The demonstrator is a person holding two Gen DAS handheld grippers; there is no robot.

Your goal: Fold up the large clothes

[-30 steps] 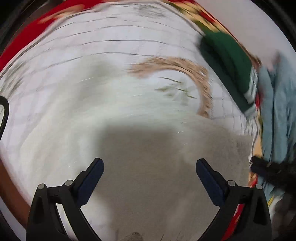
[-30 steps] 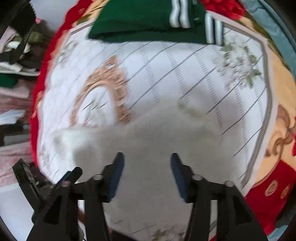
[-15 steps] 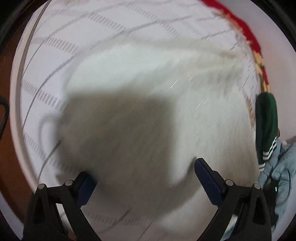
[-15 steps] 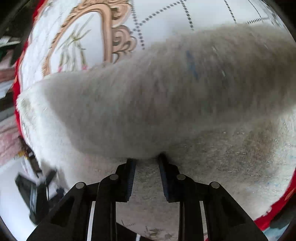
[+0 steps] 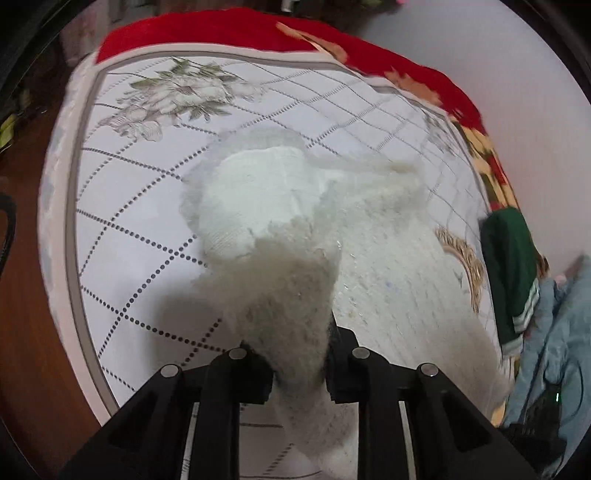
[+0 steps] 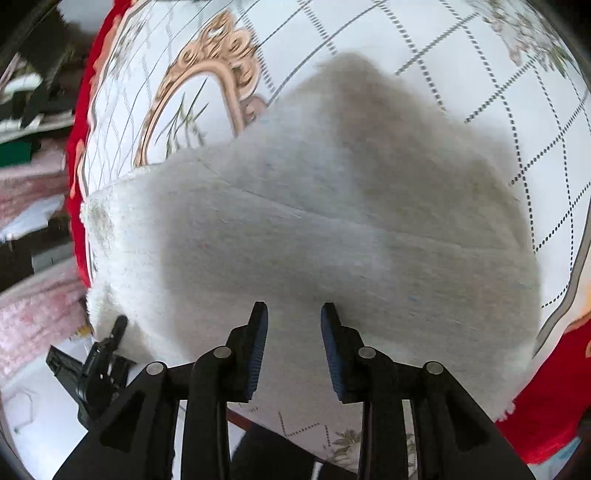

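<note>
A fluffy white garment lies on a bed cover with a dotted grid and flower print. My left gripper is shut on a bunched edge of the white garment, and the cloth rises up from between its jaws. In the right wrist view the same garment lies spread and partly folded on the cover. My right gripper hovers just over its near edge, jaws a little apart, holding nothing.
A folded green garment with white stripes and pale blue clothes lie at the right of the bed. A red blanket border runs along the far side. A black object sits at the lower left in the right wrist view.
My left gripper has gone from open over the garment to shut on its edge, lifting it. My right gripper has let go of the cloth and drawn back, jaws slightly apart.
</note>
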